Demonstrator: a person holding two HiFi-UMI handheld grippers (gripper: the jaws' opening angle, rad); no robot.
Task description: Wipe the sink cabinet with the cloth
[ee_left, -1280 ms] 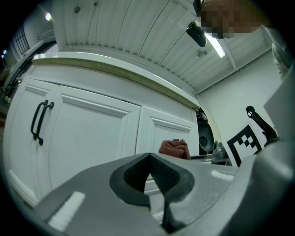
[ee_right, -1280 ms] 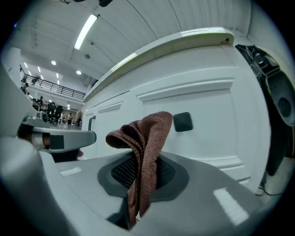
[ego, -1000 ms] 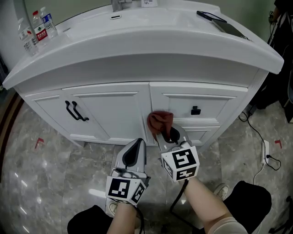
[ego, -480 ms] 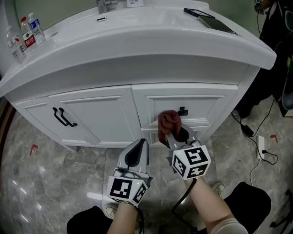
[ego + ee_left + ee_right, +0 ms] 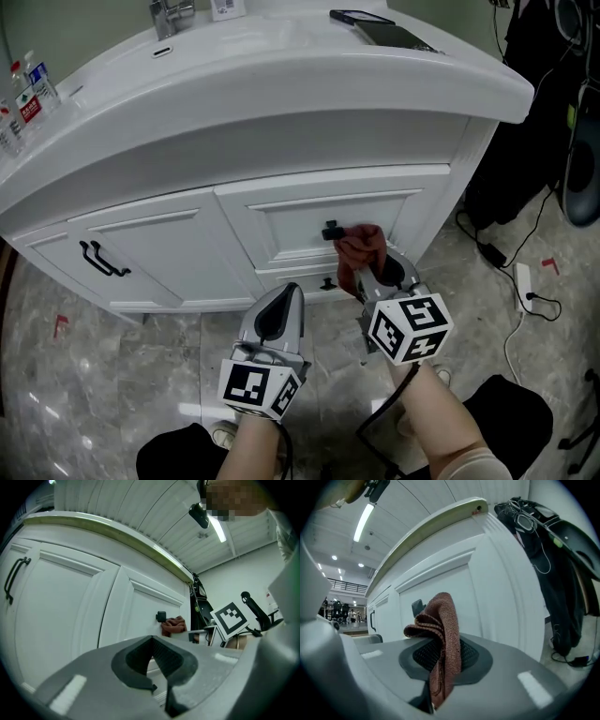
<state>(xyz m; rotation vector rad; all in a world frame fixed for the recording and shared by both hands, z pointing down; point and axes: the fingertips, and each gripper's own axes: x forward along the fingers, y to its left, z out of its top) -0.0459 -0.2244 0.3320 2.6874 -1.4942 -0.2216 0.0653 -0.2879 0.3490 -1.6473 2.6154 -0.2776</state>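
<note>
The right tool has its jaws pinched on the cloth, a reddish-brown knitted rag that bunches up out of the tool's front in a loose fold. Just ahead of that tool stands the white sink cabinet. The bunched end sits at the upper drawer front, right beside its small black knob. Whether it actually presses on the paint I cannot tell. The left tool hangs lower, to the left of the other, jaws closed together with nothing in them, short of the doors.

The cloth looks light, soft and floppy, so it will fold and drag rather than push flat. I'd judge a firm bite low in the bunch, as here, to be the right hold, since it leaves a fat wad ahead of the jaws to meet the panel. Held by a thin corner it could pull out under rubbing, and it may snag on the knob.
</note>
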